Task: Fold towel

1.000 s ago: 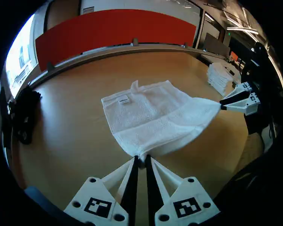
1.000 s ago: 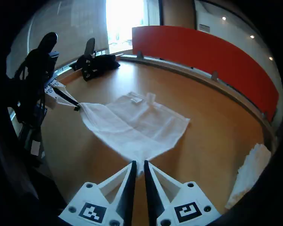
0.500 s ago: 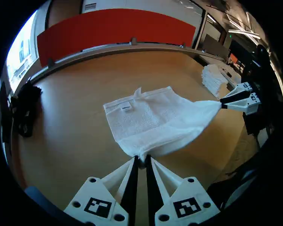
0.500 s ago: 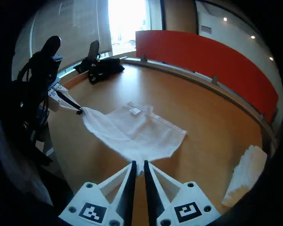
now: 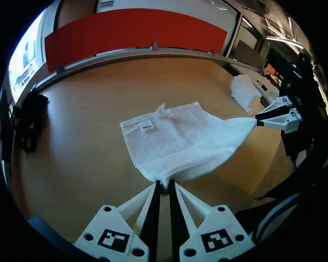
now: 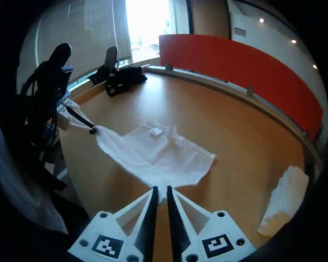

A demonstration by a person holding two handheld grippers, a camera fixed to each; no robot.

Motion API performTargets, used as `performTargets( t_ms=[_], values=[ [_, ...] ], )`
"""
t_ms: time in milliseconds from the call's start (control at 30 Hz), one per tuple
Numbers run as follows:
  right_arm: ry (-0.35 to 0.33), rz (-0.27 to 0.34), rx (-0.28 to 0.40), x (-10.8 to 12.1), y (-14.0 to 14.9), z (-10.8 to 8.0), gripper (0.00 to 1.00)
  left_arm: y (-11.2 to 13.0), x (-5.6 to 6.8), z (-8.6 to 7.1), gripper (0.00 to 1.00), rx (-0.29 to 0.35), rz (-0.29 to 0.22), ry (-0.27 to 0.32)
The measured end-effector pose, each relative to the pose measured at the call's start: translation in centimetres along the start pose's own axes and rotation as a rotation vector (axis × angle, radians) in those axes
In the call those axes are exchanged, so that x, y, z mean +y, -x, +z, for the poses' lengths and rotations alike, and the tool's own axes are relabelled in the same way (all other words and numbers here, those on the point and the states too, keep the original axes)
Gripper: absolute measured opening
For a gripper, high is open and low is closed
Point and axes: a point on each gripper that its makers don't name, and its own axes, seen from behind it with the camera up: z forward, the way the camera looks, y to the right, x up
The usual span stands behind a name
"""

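A white towel (image 5: 181, 139) (image 6: 159, 153) lies partly on the wooden table, its near edge lifted and stretched between both grippers. My left gripper (image 5: 164, 185) is shut on one near corner. The right gripper (image 5: 256, 123) holds the other corner off to the right in the left gripper view. In the right gripper view my right gripper (image 6: 161, 192) is shut on its corner, and the left gripper (image 6: 92, 130) pinches the far corner at the left. A small label (image 5: 145, 128) and a loop sit at the towel's far edge, which rests on the table.
A stack of folded white towels (image 5: 247, 92) (image 6: 284, 198) sits near the table's edge. A dark bag (image 5: 26, 124) (image 6: 122, 78) lies at the far side. A red partition (image 5: 133, 32) runs along the back of the wooden table (image 5: 85, 126).
Both grippers have drawn back a little with the towel's near edge, and the towel has slid slightly toward them. Their hold on the corners is the same.
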Motion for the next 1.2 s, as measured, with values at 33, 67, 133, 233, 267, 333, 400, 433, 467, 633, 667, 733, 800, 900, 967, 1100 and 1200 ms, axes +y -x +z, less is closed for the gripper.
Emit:
performTargets(
  t_ms=[33, 67, 133, 233, 267, 333, 400, 433, 467, 633, 667, 733, 800, 900, 967, 1100, 1200],
  values=[
    [-0.001, -0.001, -0.001, 0.0, 0.0, 0.0, 0.15, 0.0, 0.0, 0.0, 0.14, 0.0, 0.0, 0.0],
    [-0.003, -0.002, -0.001, 0.0, 0.0, 0.1, 0.15, -0.1, 0.0, 0.0, 0.14, 0.0, 0.001, 0.0],
    [-0.003, -0.005, -0.001, 0.1, -0.1, 0.2, 0.15, -0.2, 0.0, 0.1, 0.14, -0.001, 0.003, 0.001],
    [-0.002, -0.007, 0.001, 0.3, -0.3, 0.3, 0.15, -0.5, -0.1, 0.2, 0.14, 0.0, 0.006, 0.001],
    [-0.002, -0.008, 0.001, 0.4, -0.4, 0.4, 0.15, -0.6, -0.1, 0.2, 0.14, 0.002, 0.006, 0.0],
    [0.0, -0.009, 0.002, 0.7, -0.6, 0.6, 0.15, -1.0, -0.3, 0.4, 0.14, 0.005, 0.005, -0.002],
    [0.002, -0.009, 0.003, 1.0, -0.8, 0.9, 0.15, -1.4, -0.5, 0.6, 0.14, 0.007, 0.002, -0.005],
    [0.004, -0.008, 0.004, 1.3, -0.9, 1.1, 0.15, -1.6, -0.7, 0.8, 0.14, 0.007, 0.0, -0.006],
    [0.005, -0.008, 0.004, 1.5, -1.0, 1.3, 0.15, -1.8, -0.8, 1.0, 0.14, 0.007, -0.002, -0.007],
    [0.015, -0.011, 0.008, 3.0, -1.8, 2.6, 0.15, -3.0, -1.8, 2.2, 0.14, 0.008, -0.008, -0.019],
    [0.016, -0.013, 0.009, 3.3, -1.9, 2.8, 0.15, -3.3, -2.0, 2.5, 0.14, 0.009, -0.009, -0.023],
    [0.021, -0.018, 0.009, 3.9, -2.2, 3.5, 0.15, -3.9, -2.5, 3.0, 0.14, 0.009, -0.016, -0.029],
    [0.025, -0.022, 0.009, 4.5, -2.5, 4.1, 0.15, -4.4, -3.0, 3.5, 0.14, 0.009, -0.026, -0.033],
    [0.028, -0.029, 0.011, 5.2, -2.9, 4.9, 0.15, -5.0, -3.7, 4.3, 0.14, 0.008, -0.047, -0.038],
    [0.033, -0.03, 0.012, 5.8, -3.2, 5.4, 0.15, -5.5, -4.2, 4.8, 0.14, 0.007, -0.063, -0.043],
    [0.046, -0.024, 0.016, 6.9, -3.9, 6.2, 0.15, -6.2, -4.8, 5.7, 0.14, 0.007, -0.083, -0.048],
    [0.051, -0.016, 0.018, 7.3, -4.1, 6.6, 0.15, -6.5, -5.1, 6.1, 0.14, 0.002, -0.084, -0.053]
  ],
)
